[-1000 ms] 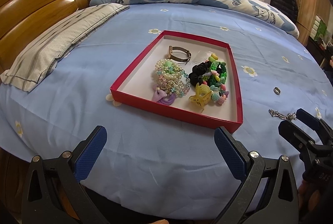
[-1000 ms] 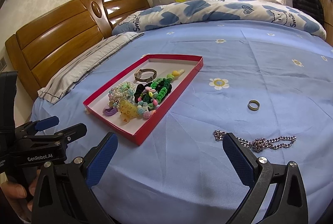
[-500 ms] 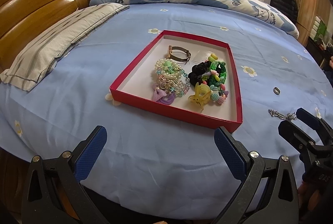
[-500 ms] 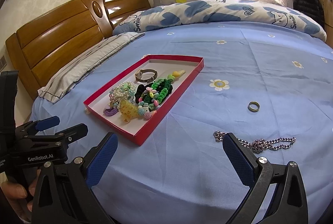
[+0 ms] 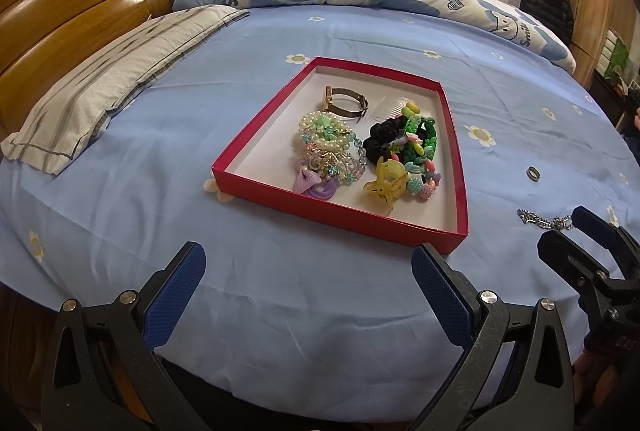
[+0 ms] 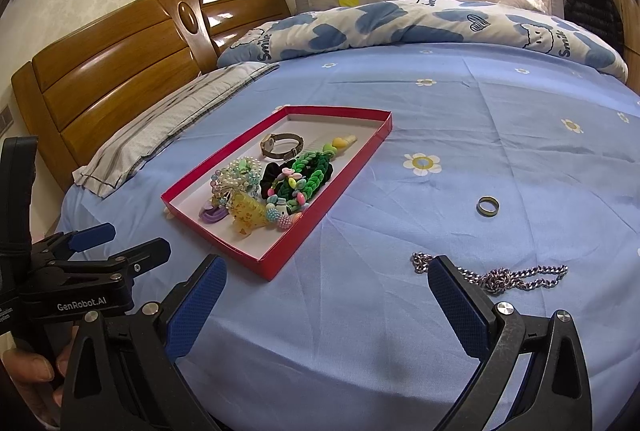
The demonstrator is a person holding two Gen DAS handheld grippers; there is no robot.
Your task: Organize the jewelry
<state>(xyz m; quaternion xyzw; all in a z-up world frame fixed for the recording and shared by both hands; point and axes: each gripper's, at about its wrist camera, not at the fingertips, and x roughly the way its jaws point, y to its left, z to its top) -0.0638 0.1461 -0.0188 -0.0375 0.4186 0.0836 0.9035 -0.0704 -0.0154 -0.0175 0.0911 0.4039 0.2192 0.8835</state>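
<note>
Comparing with a second ago, almost nothing has changed: both the left gripper (image 5: 308, 285) and right gripper (image 6: 326, 297) hover wide and empty, so the chain (image 6: 516, 275) and ring (image 6: 488, 207) wait outside the red box (image 6: 340, 187).

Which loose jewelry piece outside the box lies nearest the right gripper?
The silver chain, lying by the right gripper; the ring sits farther off.

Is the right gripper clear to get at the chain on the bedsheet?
Probably yes: the right gripper is open, and the chain lies bare on the sheet just ahead of its right finger, nothing between.
</note>
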